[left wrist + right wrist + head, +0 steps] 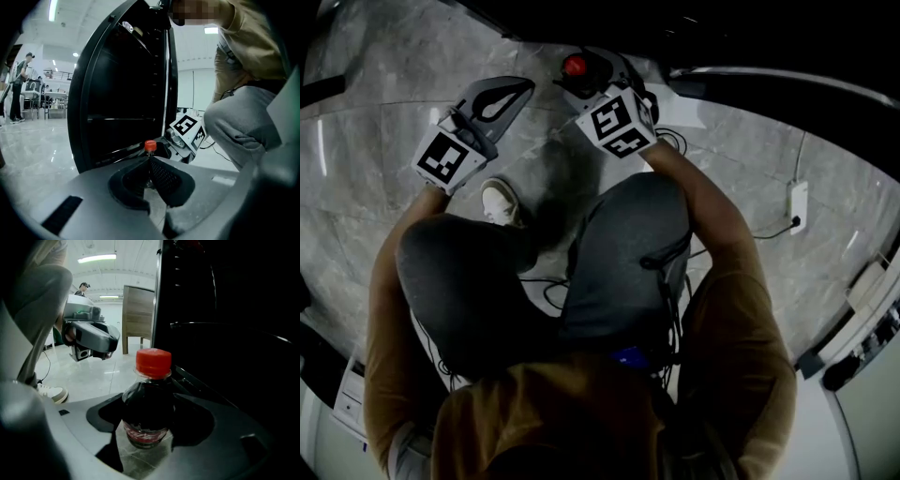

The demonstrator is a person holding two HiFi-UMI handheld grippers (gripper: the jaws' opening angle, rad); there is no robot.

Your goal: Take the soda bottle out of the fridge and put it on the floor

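1. The soda bottle (147,404) stands upright, red cap on top, between the jaws of the right gripper (584,80). It is already outside the dark fridge (225,310), which is just at its right.
2. The floor (89,376) lies directly below the bottle's base. I judge it is close, but I cannot tell whether the base touches it.
3. The right jaws stand wide, and their pads grasp the dark body of the bottle from both sides.
4. The left gripper (150,164) is at the left of the bottle, near but apart. Its jaws are clenched together on nothing.
5. The coming move probably belongs to the right gripper alone: straight down, with the bottle kept vertical.
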